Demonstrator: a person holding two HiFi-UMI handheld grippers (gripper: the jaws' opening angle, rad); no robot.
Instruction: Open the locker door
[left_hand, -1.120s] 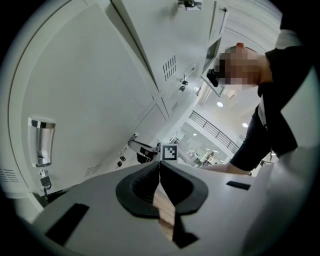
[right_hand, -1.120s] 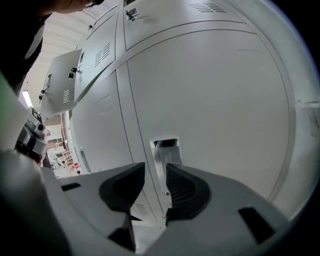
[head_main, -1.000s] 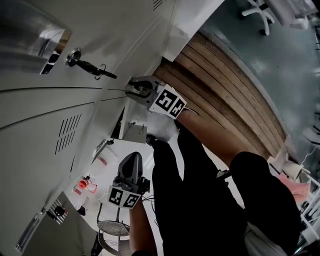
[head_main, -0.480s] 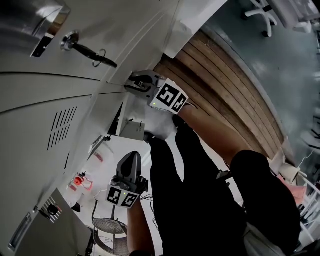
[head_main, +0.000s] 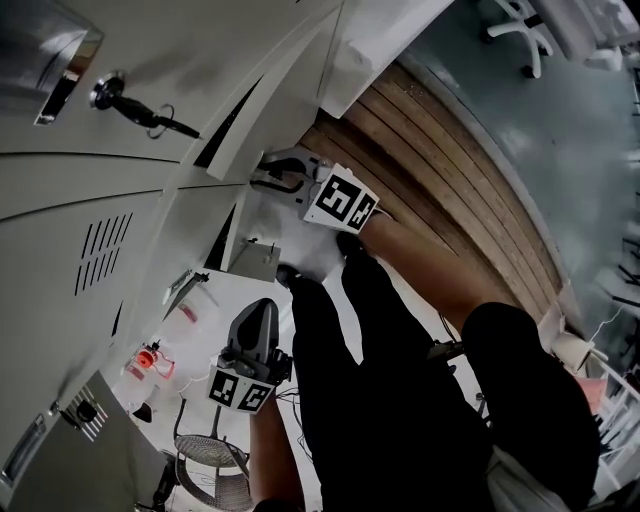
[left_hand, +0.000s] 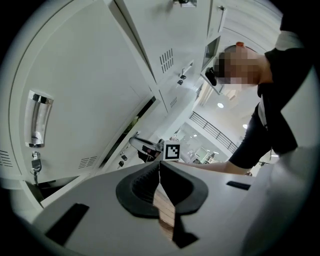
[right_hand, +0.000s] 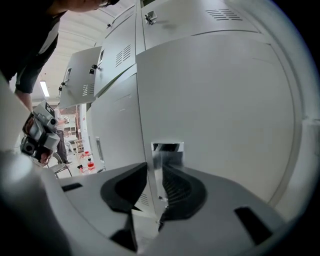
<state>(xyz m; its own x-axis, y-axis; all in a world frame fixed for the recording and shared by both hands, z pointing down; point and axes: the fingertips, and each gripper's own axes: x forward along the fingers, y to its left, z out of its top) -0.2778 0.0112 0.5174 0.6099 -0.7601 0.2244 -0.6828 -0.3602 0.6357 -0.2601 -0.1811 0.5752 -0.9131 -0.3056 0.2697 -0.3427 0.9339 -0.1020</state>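
Steel, grey-white, fills both gripper views. On the right gripper (right_hand: 155, 167) the jaws have just been closing and now pinch the free edge of the locker door (right_hand: 225, 100). Its pads sit on either side of the sheet, right at the recessed chrome pull (right_hand: 167, 152), with only the door edge between them. In the head view a dark wedge (head_main: 232, 118) runs along a door edge just beside this gripper, so the door reads as cracked ajar and far from open. The left gripper (left_hand: 159, 165) has its jaws clenched together on nothing, held low and well apart from the lockers.

Judged step: start of the swing-out.

Risks from here:
- The hold is on a thin, smooth edge. A straight tug, instead of following the hinge arc, would likely slide the pads off and let the door fall back.
- The pinch is shallow. Any roll of the wrist could lever the sheet out of the jaws.
- The person's legs (head_main: 400, 400) stand close in front, so a wide swing may hit them.
- A key (head_main: 140, 110) juts from a neighbouring lock. A stray sweep could snag it.
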